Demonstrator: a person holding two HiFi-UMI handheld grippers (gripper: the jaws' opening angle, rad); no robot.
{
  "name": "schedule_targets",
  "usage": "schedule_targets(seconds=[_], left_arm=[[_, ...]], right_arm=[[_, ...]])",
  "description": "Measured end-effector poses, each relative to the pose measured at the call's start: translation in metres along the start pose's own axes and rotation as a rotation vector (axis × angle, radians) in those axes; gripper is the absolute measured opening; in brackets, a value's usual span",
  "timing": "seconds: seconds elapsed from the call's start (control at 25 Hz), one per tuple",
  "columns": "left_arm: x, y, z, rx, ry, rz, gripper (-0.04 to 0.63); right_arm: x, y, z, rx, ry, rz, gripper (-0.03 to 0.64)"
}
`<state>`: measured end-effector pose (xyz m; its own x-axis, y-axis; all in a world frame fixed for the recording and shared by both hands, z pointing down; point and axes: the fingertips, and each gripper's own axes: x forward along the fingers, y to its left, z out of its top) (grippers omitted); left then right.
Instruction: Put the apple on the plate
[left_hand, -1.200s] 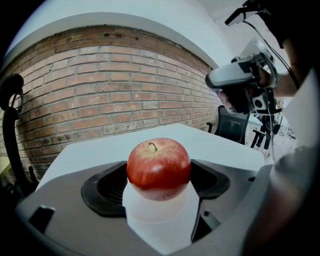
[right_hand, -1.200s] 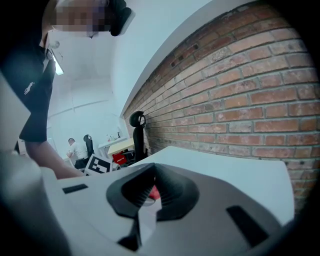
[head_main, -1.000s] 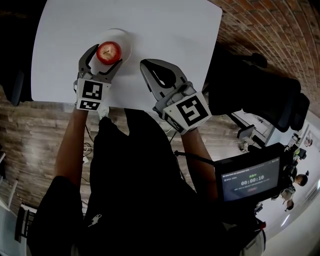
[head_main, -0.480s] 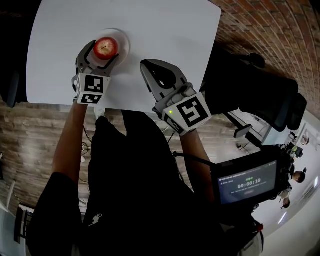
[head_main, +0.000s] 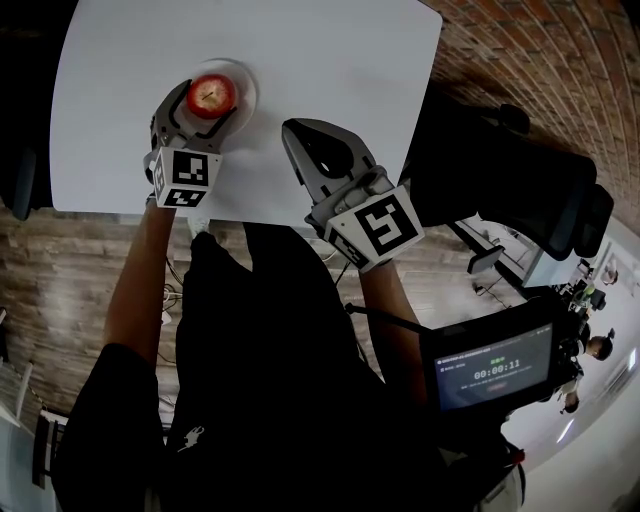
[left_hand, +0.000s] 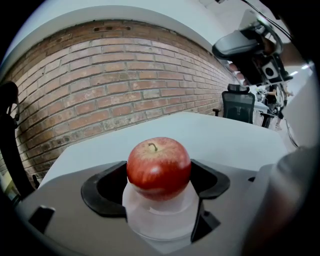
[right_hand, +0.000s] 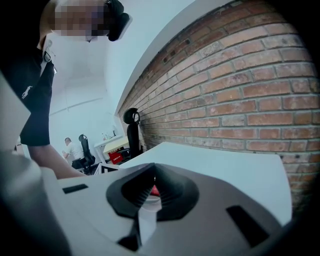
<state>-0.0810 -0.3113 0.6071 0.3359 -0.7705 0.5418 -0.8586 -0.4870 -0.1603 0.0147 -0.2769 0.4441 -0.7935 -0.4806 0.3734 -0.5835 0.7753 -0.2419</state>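
Left gripper (head_main: 207, 99): jaws closed against both sides of the apple (head_main: 211, 96), gripping it at about its widest part. From the left gripper view I read the dark pads (left_hand: 102, 187) pressed to the red skin, stem pointing up. Apple sits directly over the small white plate (head_main: 241, 79), at the plate's centre. Its underside meets the plate's surface in the picture, but I cannot tell whether it rests there or hangs just clear. Plate lies on the white table (head_main: 330, 60), near the left front edge.

Right gripper (head_main: 318, 146): jaws drawn together to a thin slit, holding nothing. It hovers over the table just beside the plate, to its right, apart from the apple. Through the slit I see only a sliver of red and white.
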Motion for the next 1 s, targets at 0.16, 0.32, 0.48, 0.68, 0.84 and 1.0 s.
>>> schedule_targets(seconds=[0.16,0.32,0.48,0.68,0.84,1.0], left_arm=[[-0.002,-0.001,-0.003,-0.001,0.004,-0.005,0.394],[-0.003,-0.003,-0.005,-0.004,0.005,-0.004,0.394],[0.000,-0.004,-0.005,-0.005,0.009,-0.014,0.394],[0.009,-0.006,-0.005,0.023,0.032,-0.043,0.394],[0.012,-0.007,-0.005,0.039,0.045,-0.056,0.396],[0.012,-0.009,-0.006,0.033,0.047,-0.061,0.396]], right_arm=[[0.002,-0.001,0.001,0.011,0.001,0.000,0.003],[0.002,-0.001,0.003,0.006,-0.002,0.004,0.003],[0.002,-0.004,0.002,0.006,-0.001,-0.007,0.003],[-0.001,-0.008,0.001,0.012,-0.002,-0.020,0.003],[-0.005,-0.011,0.001,0.015,-0.010,-0.029,0.003],[-0.009,-0.014,0.001,0.015,-0.015,-0.038,0.003]])
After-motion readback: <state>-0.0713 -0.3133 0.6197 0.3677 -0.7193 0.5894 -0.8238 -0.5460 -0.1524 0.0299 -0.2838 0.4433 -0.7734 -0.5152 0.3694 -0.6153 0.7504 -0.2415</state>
